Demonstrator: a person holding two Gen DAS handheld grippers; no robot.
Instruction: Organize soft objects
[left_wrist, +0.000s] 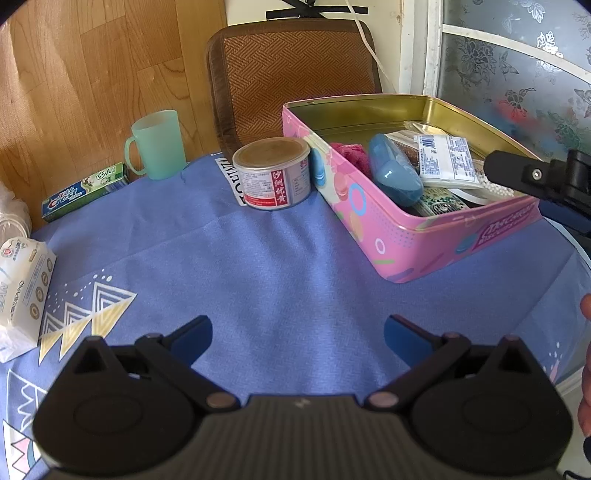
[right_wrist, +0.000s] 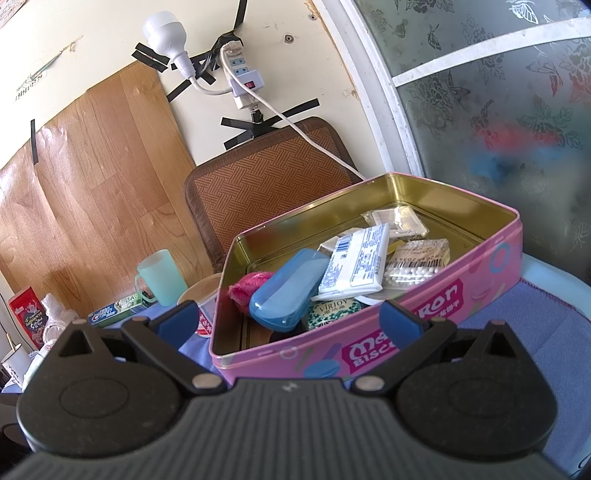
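- Several things already sit in the pink tin (right_wrist: 436, 306): a pink fluffy cloth (right_wrist: 245, 286) at the left end, a blue case (right_wrist: 284, 288) leaning over it, a white packet (right_wrist: 356, 264), a bag of cotton swabs (right_wrist: 417, 267) and a green patterned pack (right_wrist: 332, 310) underneath.
- My read: the sorting is well along, but not finished.
- One soft candidate is left out, I judge: the tissue pack (left_wrist: 24, 273) lies at the far left edge of the counter (left_wrist: 266, 266), well apart from the tin.
- Left gripper (left_wrist: 297, 338) hovers over bare blue cloth, jaws wide apart, holding nothing.
- Right gripper (right_wrist: 291, 319) hangs just before the tin's near wall, jaws spread, also empty.
- Around the tin: a round can (left_wrist: 271, 171) stands just beside its left wall, a mint cup (left_wrist: 157, 146) and a toothpaste box (left_wrist: 86, 192) sit farther back left.
- Nothing blocks a reach to the tissue pack; the stretch between it and the tin is open cloth.
- Watch point: the can crowds the tin's left end, so a carry from the left needs to pass above it.
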